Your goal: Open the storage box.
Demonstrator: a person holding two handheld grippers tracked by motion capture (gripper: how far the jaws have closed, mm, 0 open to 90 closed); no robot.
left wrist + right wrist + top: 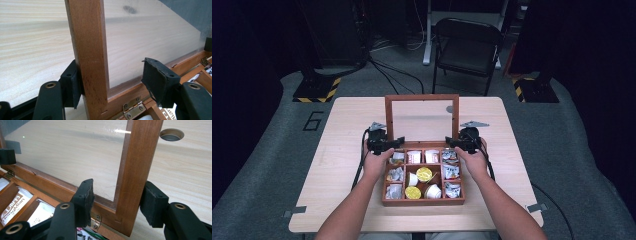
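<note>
We are working on the wooden tea box (422, 200), which sits on the counter (342, 165) with its glass-paned lid (422, 99) standing upright at the back edge. The left gripper (112, 82) straddles the lid's left frame post just above the box's rear corner: one of its fingers (71, 87) lies against the outer face of that post, while the other stands clear in front of the glass, so the jaws are open around the post and not clamped. The right gripper (116, 203) does the same at the lid's right frame post, both its fingers (83, 200) a little apart from the wood.

We judge the step to be swinging the lid on its brass hinges (133, 107). To do it well, we should close both pairs of fingers only on the wooden posts, never on the glass pane. Both hands should move together so the frame does not twist. Gripping this low, close to the hinges, gives little leverage, so we should go slowly and keep the box from sliding, since the sachets (452, 171) and capsules (424, 174) inside the box could shift.
</note>
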